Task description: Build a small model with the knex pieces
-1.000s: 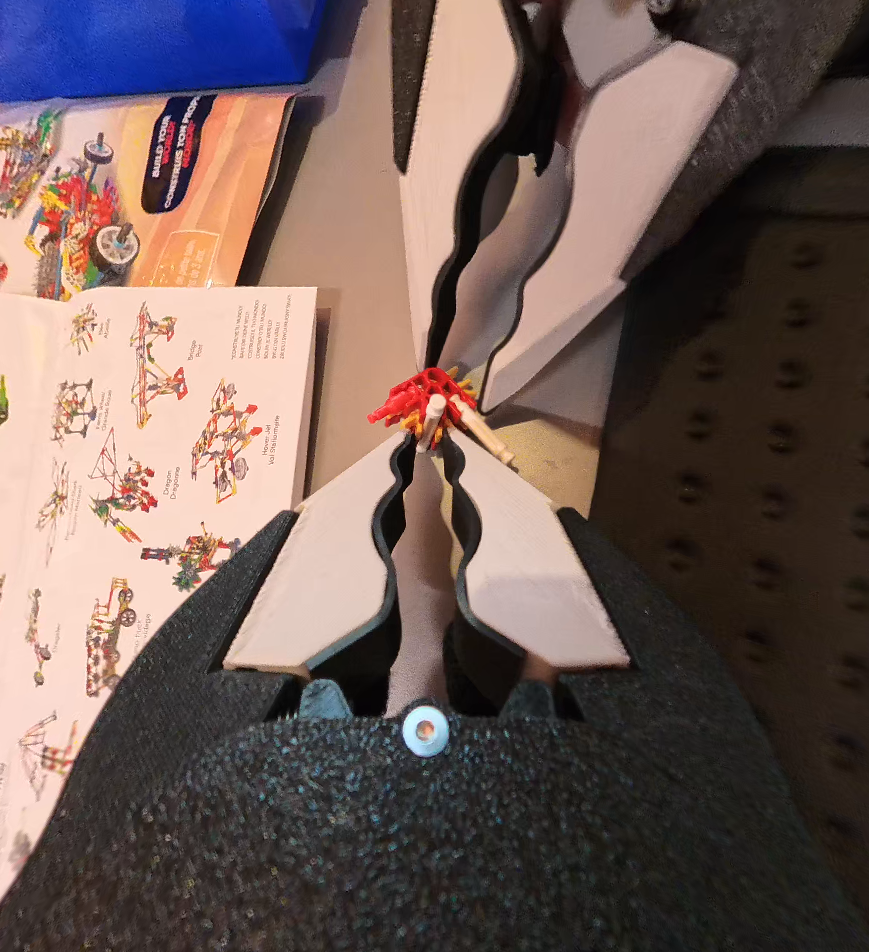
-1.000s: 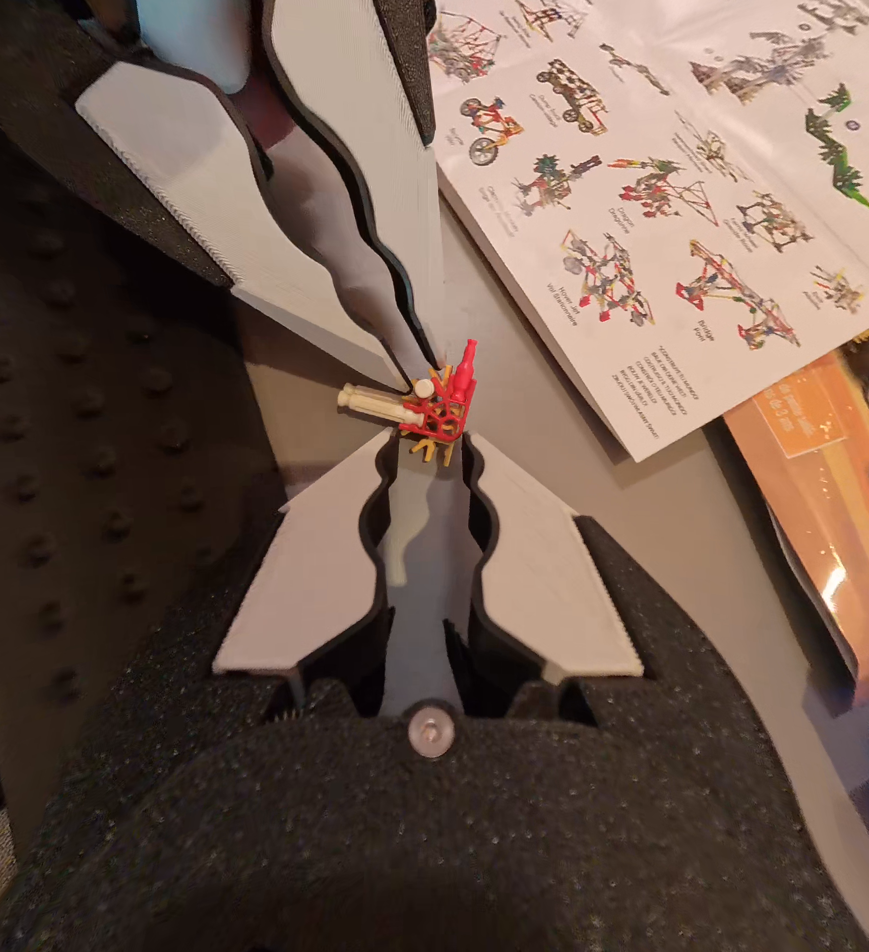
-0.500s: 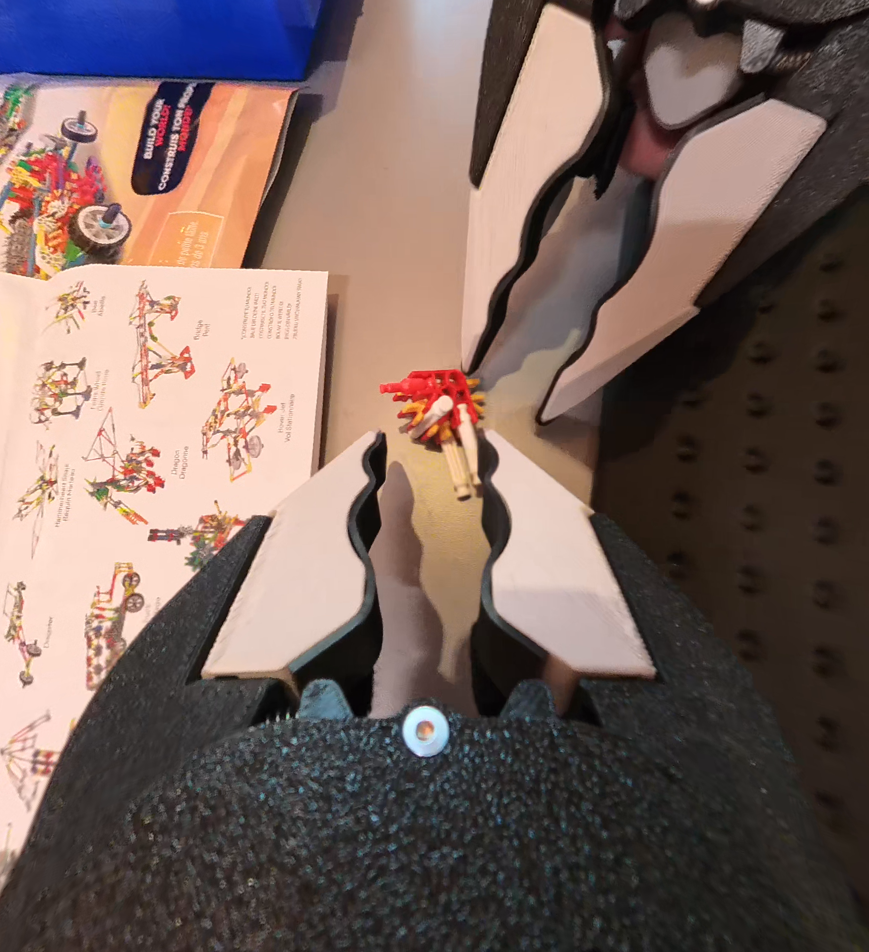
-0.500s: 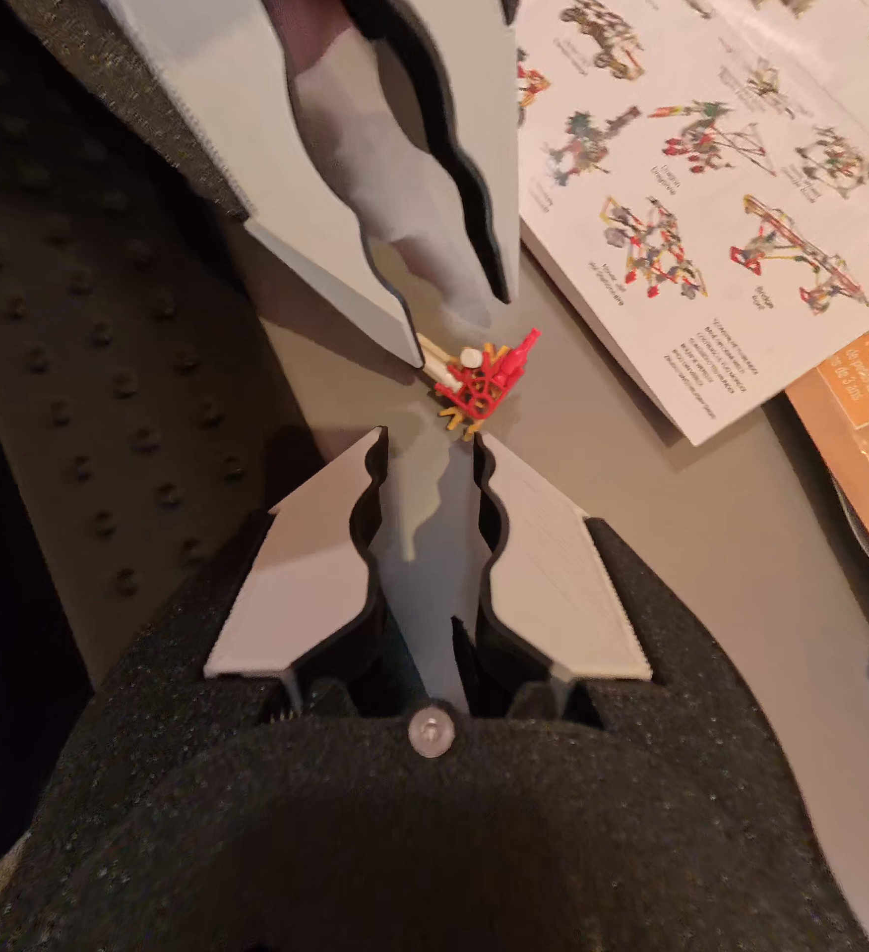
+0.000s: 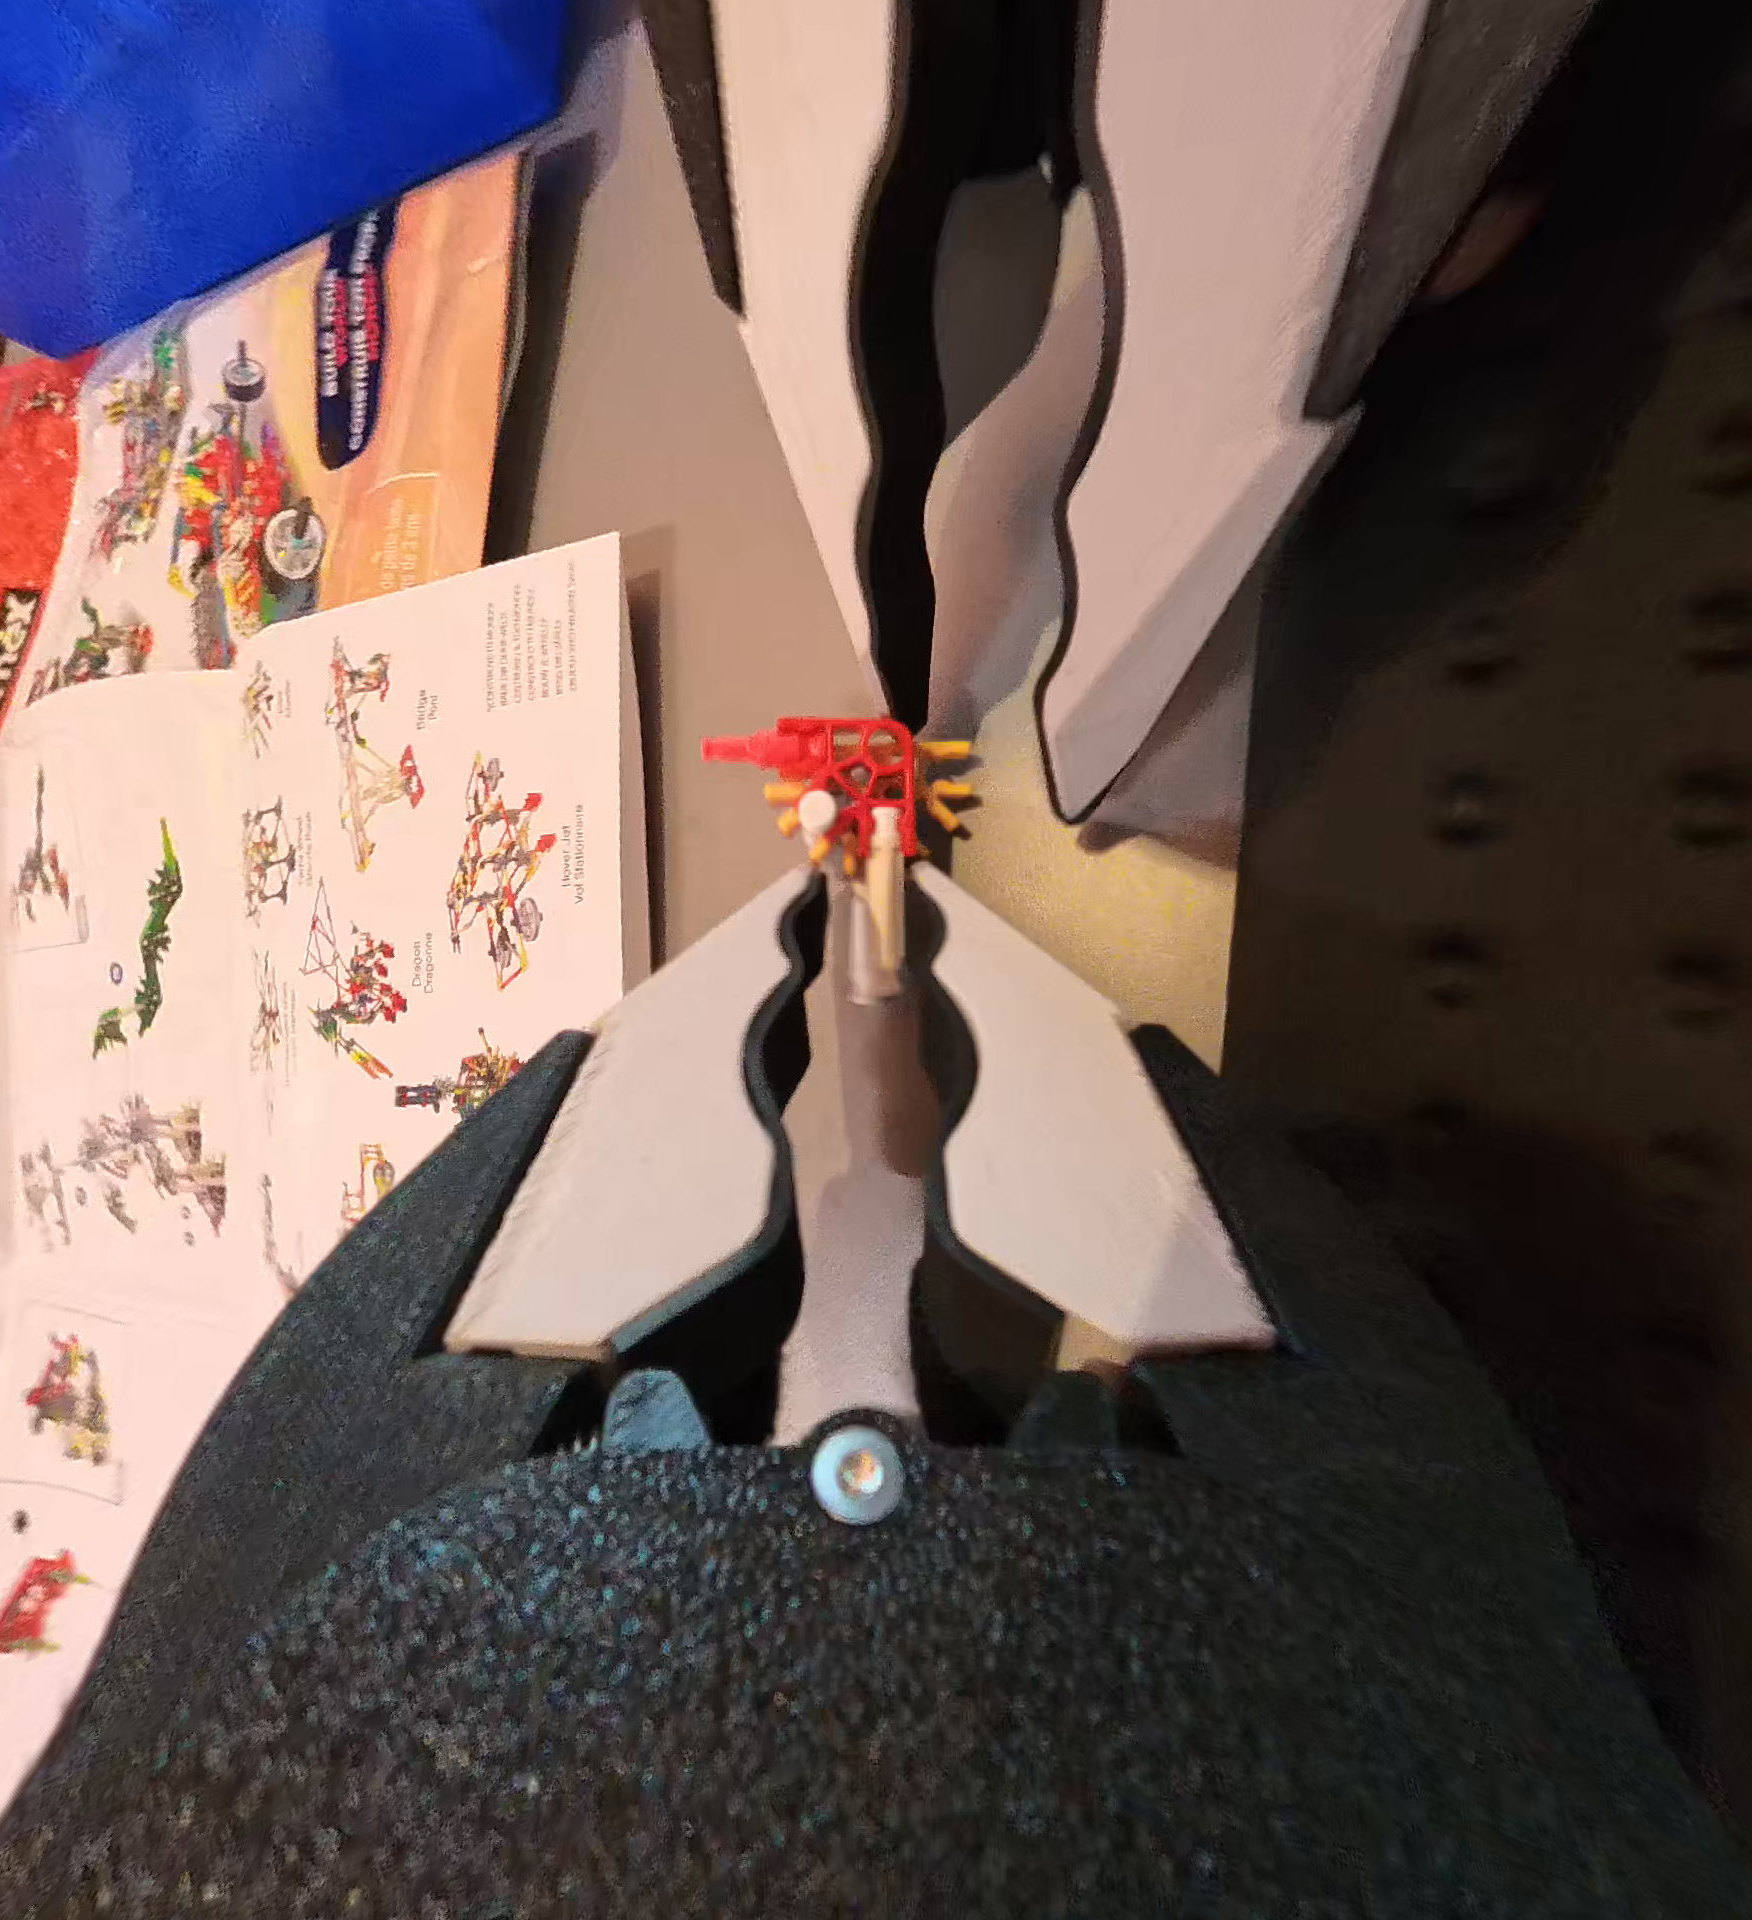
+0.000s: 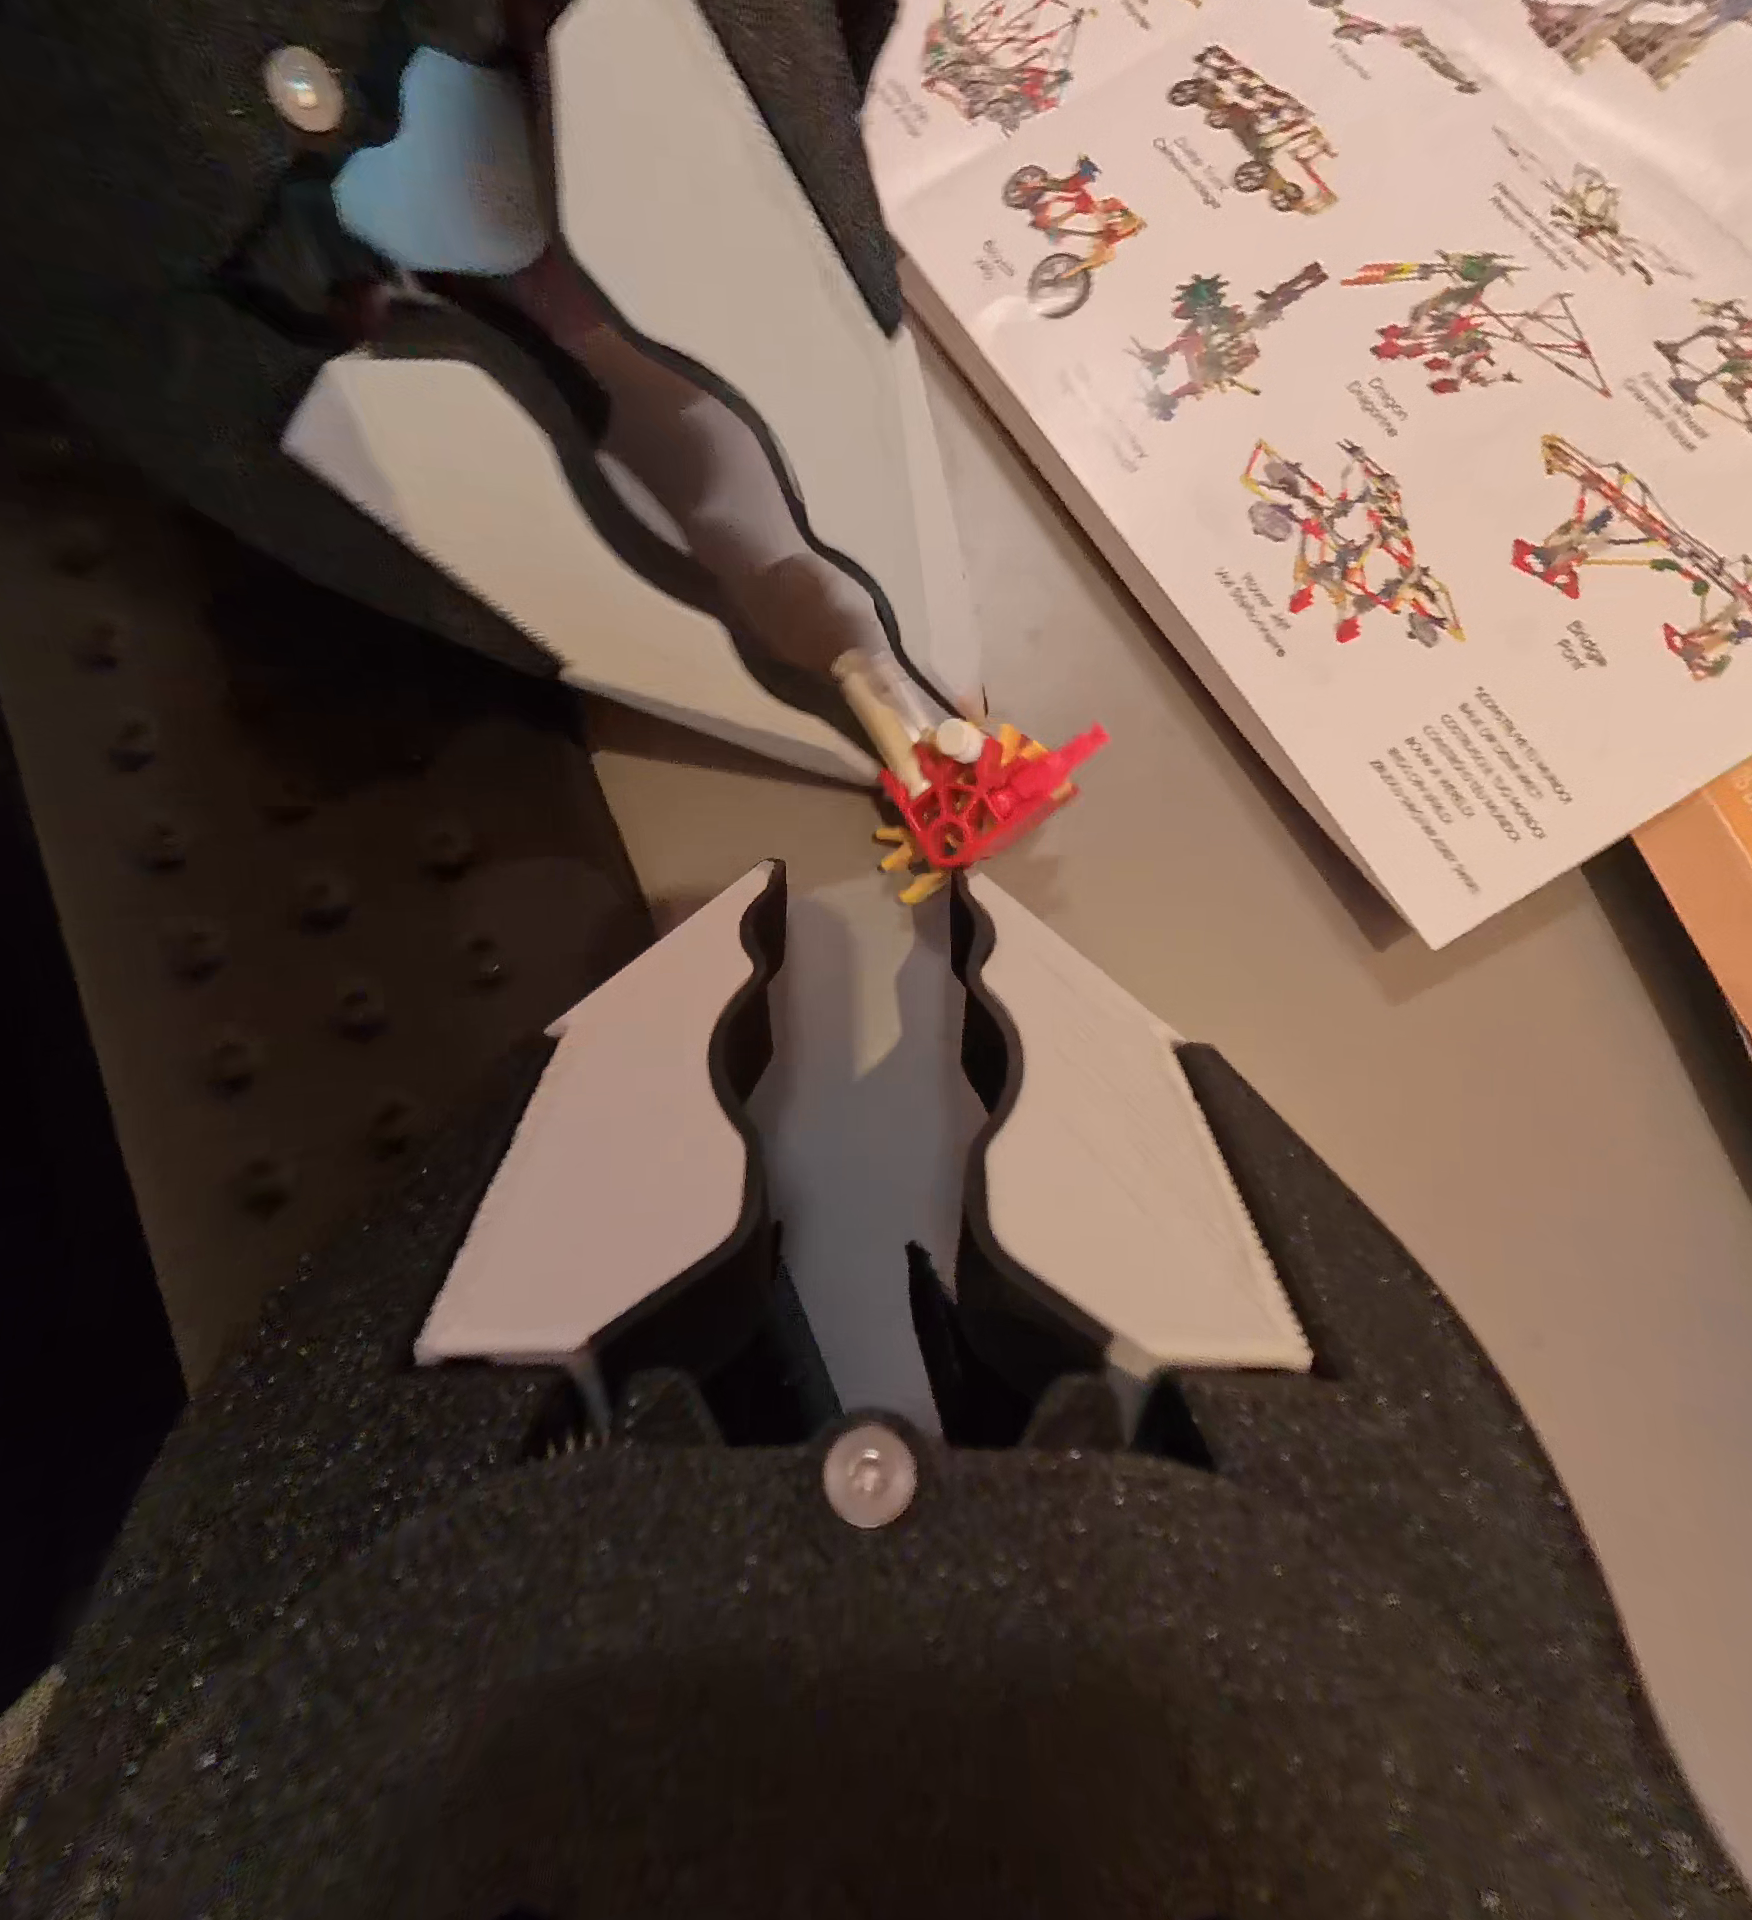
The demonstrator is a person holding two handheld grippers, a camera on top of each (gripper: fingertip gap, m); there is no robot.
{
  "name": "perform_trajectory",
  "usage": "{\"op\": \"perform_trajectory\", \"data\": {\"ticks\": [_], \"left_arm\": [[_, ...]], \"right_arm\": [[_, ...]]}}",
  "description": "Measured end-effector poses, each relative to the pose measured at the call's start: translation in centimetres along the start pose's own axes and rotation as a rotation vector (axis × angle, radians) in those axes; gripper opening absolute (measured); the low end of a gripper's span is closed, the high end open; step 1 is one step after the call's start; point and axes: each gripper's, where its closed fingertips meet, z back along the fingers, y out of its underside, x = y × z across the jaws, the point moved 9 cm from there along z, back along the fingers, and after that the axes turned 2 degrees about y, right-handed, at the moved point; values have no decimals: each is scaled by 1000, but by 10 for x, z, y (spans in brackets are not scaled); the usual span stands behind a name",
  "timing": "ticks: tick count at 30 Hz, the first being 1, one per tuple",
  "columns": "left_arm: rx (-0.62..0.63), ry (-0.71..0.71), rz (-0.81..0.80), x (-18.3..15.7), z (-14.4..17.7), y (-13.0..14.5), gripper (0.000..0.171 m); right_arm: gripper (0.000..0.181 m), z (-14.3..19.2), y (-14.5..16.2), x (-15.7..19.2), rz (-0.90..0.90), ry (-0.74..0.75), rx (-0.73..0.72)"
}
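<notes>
Red plastic marks the centre of both views: a small red connector is snapped together with a yellow connector, whose spokes fan out behind it. A white rod runs out of the cluster towards six o'clock in the left wrist view.

The left tool is drawn narrow, and the rod lies lengthwise in the slim gap between its fingertips. From the right wrist view the two fingers seem to pinch that rod, so I judge the cluster to be carried by this tool. Whether the cluster also touches the counter I cannot tell.

The right tool reaches in from twelve o'clock in the left wrist view. Its jaws stand apart with nothing between them. One fingertip rests against the cluster on the side away from the rod, and the other fingertip is clear of it.

Only these few parts are joined, and no larger build is in sight.

An open instruction sheet printed with coloured model pictures lies at nine o'clock of the cluster. Beyond it, towards ten o'clock, sits an orange toy box, partly under a blue object. A dark studded mat covers the counter at three o'clock.
</notes>
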Motion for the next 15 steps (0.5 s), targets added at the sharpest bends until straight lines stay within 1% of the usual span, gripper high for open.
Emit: {"op": "perform_trajectory", "data": {"ticks": [1, 4, 8, 11, 12, 13, 15], "left_arm": [[13, 6, -36, 0, -1, 1, 6], [-10, 52, -101, 4, -1, 2, 5], [-16, 83, -204, 13, 0, 2, 5], [-38, 137, -287, 16, 1, 1, 5], [-43, 171, -303, 15, 1, 0, 5], [-43, 197, -320, 14, 0, 0, 5], [-47, 213, -353, 15, -1, 0, 5]], "right_arm": [[31, 0, 0, 1, 12, -2, 5], [32, 3, 1, 1, 34, -15, 15], [33, 14, 6, -6, 139, 44, 33], [44, 19, -2, -11, 272, 87, -55], [45, 19, -6, -12, 305, 88, -97], [46, 19, -10, -13, 336, 81, -132], [48, 14, -11, -11, 406, 34, -144]]}}
